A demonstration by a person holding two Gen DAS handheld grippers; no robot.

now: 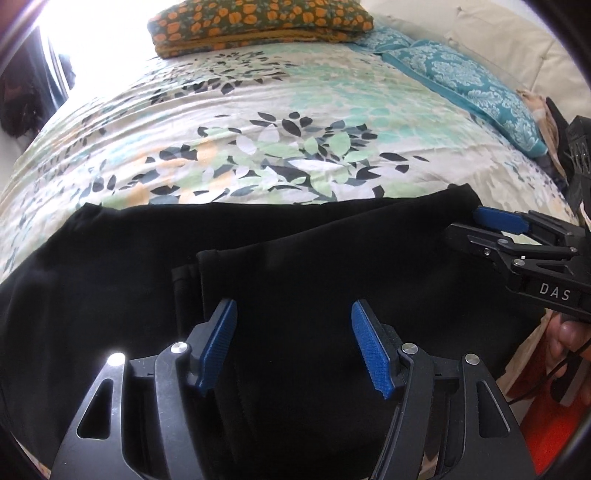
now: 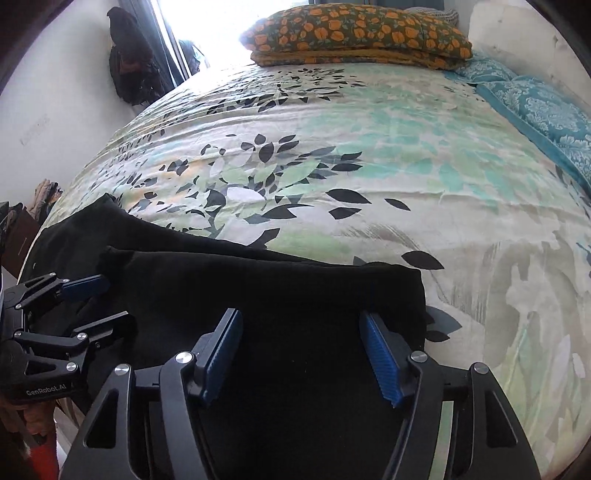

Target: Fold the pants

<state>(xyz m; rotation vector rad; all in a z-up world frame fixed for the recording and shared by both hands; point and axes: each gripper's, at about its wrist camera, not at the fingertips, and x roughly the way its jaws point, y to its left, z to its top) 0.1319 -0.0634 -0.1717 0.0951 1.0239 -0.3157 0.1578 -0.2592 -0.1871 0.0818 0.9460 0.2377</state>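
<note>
Both claws hang released over the near edge of the bed: the left gripper (image 1: 291,343) has its blue pads spread wide with only dark cloth showing between them, and the right gripper (image 2: 301,354) is spread just the same, gripping nothing. Black pants (image 1: 295,258) lie flat across the near side of the bedspread (image 1: 258,122), running left to right. They look already doubled over, since one layer with a hemmed edge sits on top of another, and that upper edge shows as a faint ridge just beyond the left gripper. At the right end the cloth stops in a fairly square corner. The fabric is matte black and mostly smooth. Far across the leaf-printed bedspread sit an orange-flowered folded blanket (image 2: 362,33) and teal pillows (image 2: 543,110).
</note>
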